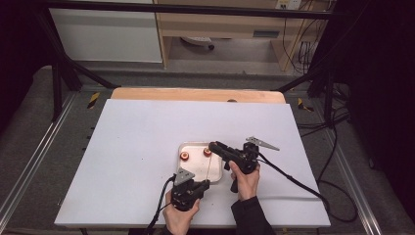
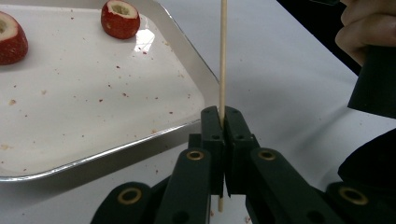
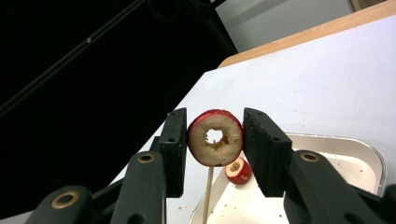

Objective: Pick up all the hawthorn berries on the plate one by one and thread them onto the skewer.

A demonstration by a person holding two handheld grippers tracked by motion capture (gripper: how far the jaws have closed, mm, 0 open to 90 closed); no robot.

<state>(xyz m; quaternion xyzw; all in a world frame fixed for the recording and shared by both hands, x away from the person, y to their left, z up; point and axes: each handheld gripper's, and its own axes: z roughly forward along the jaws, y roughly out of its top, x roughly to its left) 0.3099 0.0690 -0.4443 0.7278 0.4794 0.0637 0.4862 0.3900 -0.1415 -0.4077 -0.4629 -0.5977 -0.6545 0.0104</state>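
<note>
The left gripper (image 2: 222,122) is clamped tight on a thin wooden skewer (image 2: 223,56) beside the metal tray (image 2: 116,147). The right gripper (image 3: 214,140) pinches a cored red fruit ring (image 3: 215,137) at the skewer's far end, above the tray's edge; another fruit piece (image 3: 238,171) lies in the tray.

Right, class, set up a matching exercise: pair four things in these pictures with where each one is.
Things:
1. wooden skewer
2. cored red fruit ring
3. metal tray
4. red fruit piece

Places:
A. lying in the tray
B. between the right gripper's jaws
C. on the white table
D. clamped in the left gripper

Pairs: 1-D, 2-B, 3-C, 4-A
</note>
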